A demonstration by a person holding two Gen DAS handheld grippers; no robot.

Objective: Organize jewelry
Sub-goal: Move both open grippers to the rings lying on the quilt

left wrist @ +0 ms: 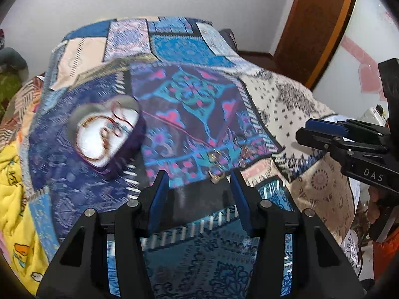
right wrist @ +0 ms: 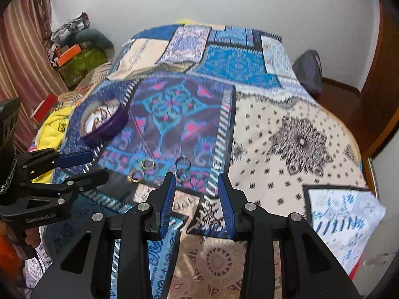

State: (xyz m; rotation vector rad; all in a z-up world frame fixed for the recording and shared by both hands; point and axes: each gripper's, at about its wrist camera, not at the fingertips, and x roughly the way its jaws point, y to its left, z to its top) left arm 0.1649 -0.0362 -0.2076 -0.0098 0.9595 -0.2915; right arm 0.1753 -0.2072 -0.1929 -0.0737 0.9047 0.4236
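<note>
1. Looking through the left wrist camera, I see my left gripper (left wrist: 199, 189) with its jaws apart and empty, tilted down over the patchwork bedspread (left wrist: 286, 104). The gold rings (left wrist: 216, 165) lie just ahead of the fingertips, slightly toward the right finger. The purple jewelry box (left wrist: 107, 134), open and already holding pieces, sits farther off to the left.

2. Through the right wrist camera, my right gripper (right wrist: 197, 186) stands narrowly open, nothing between the pads. The gold rings (right wrist: 142, 170) lie ahead and left of it, a darker ring (right wrist: 182, 165) closer in. I judge the left gripper (right wrist: 82, 164) nearer the gold pair.
</note>
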